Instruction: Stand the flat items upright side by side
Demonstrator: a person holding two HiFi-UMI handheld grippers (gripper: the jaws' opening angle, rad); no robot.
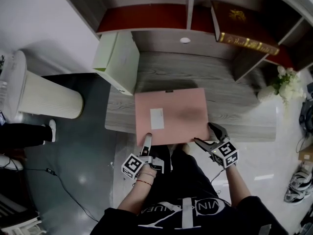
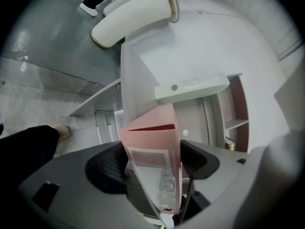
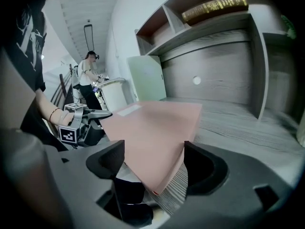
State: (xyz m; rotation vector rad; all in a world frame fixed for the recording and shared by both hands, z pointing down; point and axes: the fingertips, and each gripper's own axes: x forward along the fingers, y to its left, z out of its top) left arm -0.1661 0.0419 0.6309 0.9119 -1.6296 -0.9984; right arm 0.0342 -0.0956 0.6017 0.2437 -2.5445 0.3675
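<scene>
A flat pink box [image 1: 171, 115] with a white label lies on the grey wooden desk [image 1: 234, 106], its near edge over the desk's front. My left gripper [image 1: 146, 139] is at the box's near left corner, turned on its side, and is shut on the box [image 2: 152, 147] across its thickness. At the near right corner my right gripper [image 1: 203, 132] stands open, with the corner of the box [image 3: 152, 137] between its jaws. A pale green flat box [image 1: 117, 58] stands upright at the desk's back left. A dark book with gilt edges [image 1: 242, 26] lies on the shelf above.
Shelf compartments with a vertical divider [image 1: 190, 6] rise behind the desk. White flowers [image 1: 283, 84] sit at the desk's right end. A white ribbed cylinder [image 1: 49, 99] stands on the floor to the left. Another person [image 3: 88, 78] stands in the background.
</scene>
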